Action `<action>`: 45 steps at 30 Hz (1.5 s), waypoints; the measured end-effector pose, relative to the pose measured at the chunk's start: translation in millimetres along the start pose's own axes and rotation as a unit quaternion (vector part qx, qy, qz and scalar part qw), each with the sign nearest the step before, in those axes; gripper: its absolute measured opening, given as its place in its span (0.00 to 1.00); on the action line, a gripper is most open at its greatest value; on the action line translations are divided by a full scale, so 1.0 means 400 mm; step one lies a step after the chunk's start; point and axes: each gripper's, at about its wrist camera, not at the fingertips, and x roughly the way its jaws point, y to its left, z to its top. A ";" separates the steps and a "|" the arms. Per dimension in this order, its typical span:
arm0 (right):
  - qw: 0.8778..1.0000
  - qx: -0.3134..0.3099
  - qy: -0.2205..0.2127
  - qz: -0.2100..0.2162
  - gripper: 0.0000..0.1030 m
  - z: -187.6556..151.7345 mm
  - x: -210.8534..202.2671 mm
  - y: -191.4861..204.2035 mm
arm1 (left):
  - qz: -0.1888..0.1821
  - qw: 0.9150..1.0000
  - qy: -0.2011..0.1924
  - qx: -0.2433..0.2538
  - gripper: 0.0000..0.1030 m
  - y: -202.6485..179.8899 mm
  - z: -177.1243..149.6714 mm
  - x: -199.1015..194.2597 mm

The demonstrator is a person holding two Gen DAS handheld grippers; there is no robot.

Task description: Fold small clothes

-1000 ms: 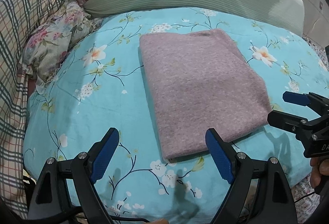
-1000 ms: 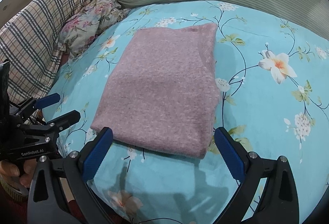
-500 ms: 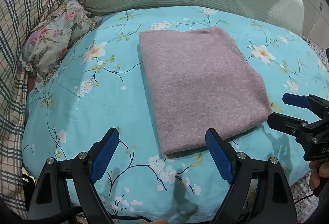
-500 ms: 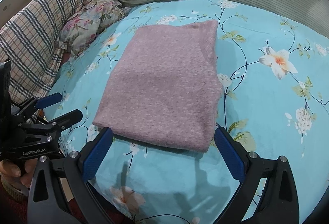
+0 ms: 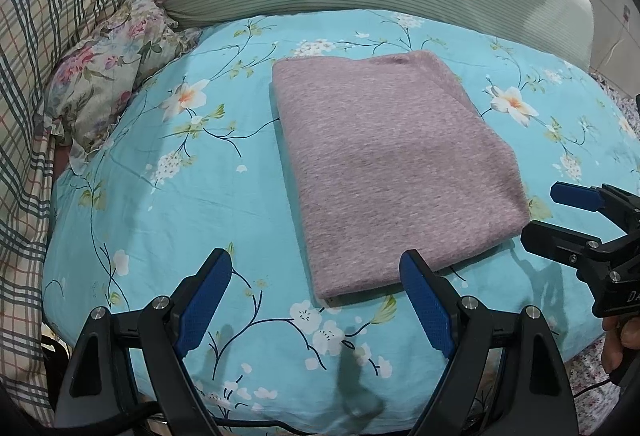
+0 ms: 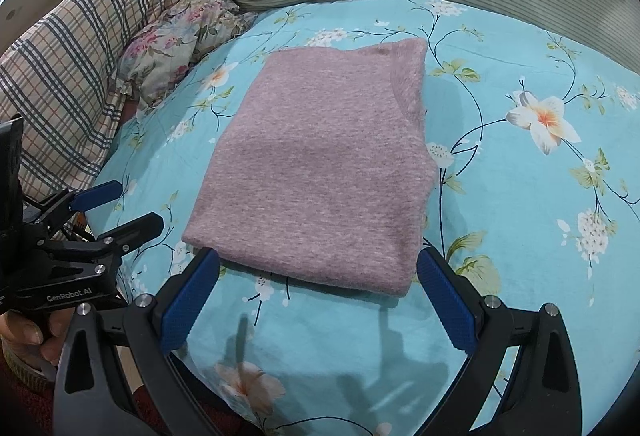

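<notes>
With pink knit garment (image 5: 392, 172) folded flat on floral bedsheet (image 5: 168, 204), my left gripper (image 5: 320, 288) and right gripper (image 6: 316, 286) hang spread, empty, near its edge. Best next: pinch both near corners evenly, fold away, keep edges aligned.

White lettering "GenRobot.AI" stands on the black body of the left gripper (image 6: 120, 212), seen in the right wrist view to the left of the near blue fingers (image 6: 188, 300) and behind their tips. In the left wrist view, the right gripper (image 5: 568, 216), to the right of the near fingers, bears white letters on its black body; only "DA" shows before the frame edge cuts them.
</notes>
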 end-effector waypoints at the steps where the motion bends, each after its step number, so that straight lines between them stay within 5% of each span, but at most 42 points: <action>1: 1.000 0.000 0.000 0.000 0.96 0.000 0.000 0.000 | 0.000 1.000 0.000 0.000 0.84 0.000 0.000 0.000; 45: 1.000 -0.001 -0.008 0.003 0.96 0.005 -0.012 0.012 | 0.002 1.000 -0.002 0.007 0.84 -0.003 0.006 0.002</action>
